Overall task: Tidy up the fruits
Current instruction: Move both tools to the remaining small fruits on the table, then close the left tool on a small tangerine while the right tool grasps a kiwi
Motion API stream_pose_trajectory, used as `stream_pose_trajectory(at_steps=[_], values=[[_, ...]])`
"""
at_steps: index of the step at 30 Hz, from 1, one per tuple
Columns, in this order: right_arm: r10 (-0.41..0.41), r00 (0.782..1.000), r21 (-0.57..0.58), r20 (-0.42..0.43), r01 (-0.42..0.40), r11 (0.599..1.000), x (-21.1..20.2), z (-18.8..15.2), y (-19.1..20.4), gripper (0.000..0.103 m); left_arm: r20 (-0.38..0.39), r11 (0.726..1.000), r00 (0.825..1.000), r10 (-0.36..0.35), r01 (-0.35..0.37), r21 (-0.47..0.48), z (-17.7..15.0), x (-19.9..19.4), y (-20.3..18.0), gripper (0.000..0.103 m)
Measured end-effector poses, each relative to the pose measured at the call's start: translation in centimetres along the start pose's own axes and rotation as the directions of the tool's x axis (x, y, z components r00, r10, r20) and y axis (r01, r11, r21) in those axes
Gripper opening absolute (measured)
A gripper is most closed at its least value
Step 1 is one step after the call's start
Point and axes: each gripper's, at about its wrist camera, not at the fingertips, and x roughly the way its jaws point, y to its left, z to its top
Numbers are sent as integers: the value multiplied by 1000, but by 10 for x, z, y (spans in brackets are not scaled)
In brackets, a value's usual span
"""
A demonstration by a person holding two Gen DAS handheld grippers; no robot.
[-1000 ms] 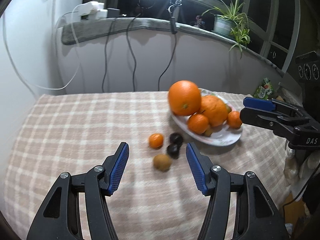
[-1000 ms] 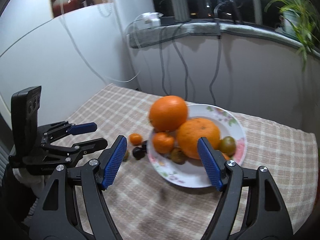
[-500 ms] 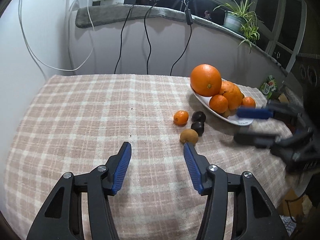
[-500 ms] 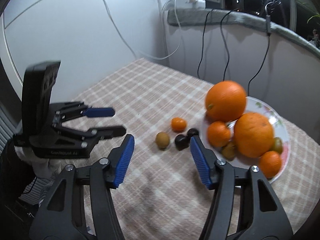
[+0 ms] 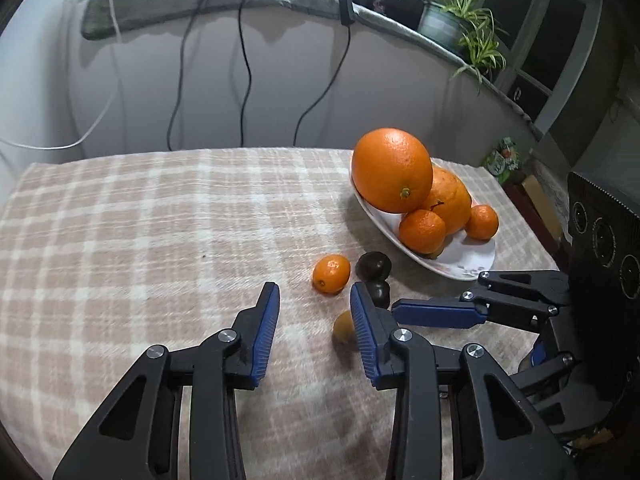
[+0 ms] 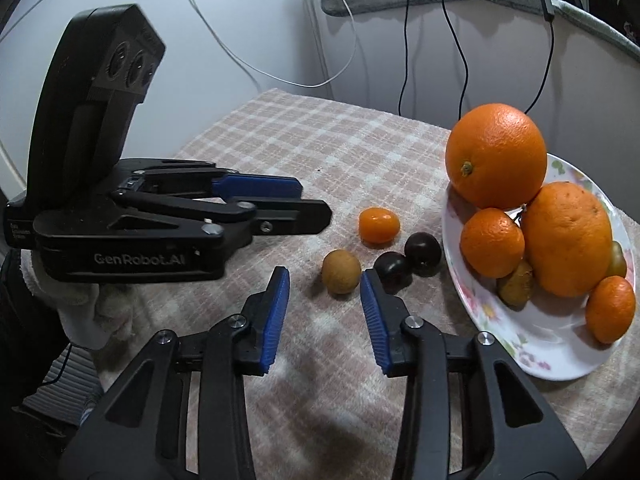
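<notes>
Loose on the checked cloth lie a small orange [image 5: 331,274] [image 6: 378,225], two dark plums [image 6: 422,251] [image 5: 374,266] and a brown kiwi [image 6: 341,277] [image 5: 343,330]. A flowered plate [image 6: 532,354] [image 5: 464,266] holds a big orange [image 6: 496,156], a second large one and several small fruits. My left gripper [image 5: 315,300] [image 6: 316,204] is closing with nothing between its pads; the small orange sits just past its tips. My right gripper [image 6: 324,284] [image 5: 436,300] is closing too, the kiwi just ahead of its tips, untouched.
The table is pushed against a white wall with hanging cables [image 5: 244,80]. A grey ledge [image 5: 224,0] above carries a potted plant [image 5: 452,20]. A gloved hand [image 6: 88,316] holds the left gripper. The table's right edge runs just past the plate.
Both grippers' jaws have narrowed. The right gripper swung left from over the plate and sank toward the loose fruits. The left gripper moved closer to the small orange.
</notes>
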Motion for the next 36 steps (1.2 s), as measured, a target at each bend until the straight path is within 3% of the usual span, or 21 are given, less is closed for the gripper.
stream_pose_trajectory(at_steps=[13,15,19,26,36], values=[[5,1000,16,-15,-5,1000,15,5,-3,36,-56,998,996,-69,69,0,12,33,2,35],[6,1000,17,-17,-6,1000,16,5,-2,36,-62,997,995,-73,73,4,12,36,1,30],[0,1000,11,-23,0,1000,19,6,-1,35,-78,997,994,-73,74,11,11,42,1,30],[-24,999,5,-31,24,1000,27,10,-2,25,-81,997,994,-71,74,25,12,45,0,23],[-21,1000,-5,-15,21,1000,25,10,-2,24,-55,999,997,-51,52,15,9,40,-7,22]])
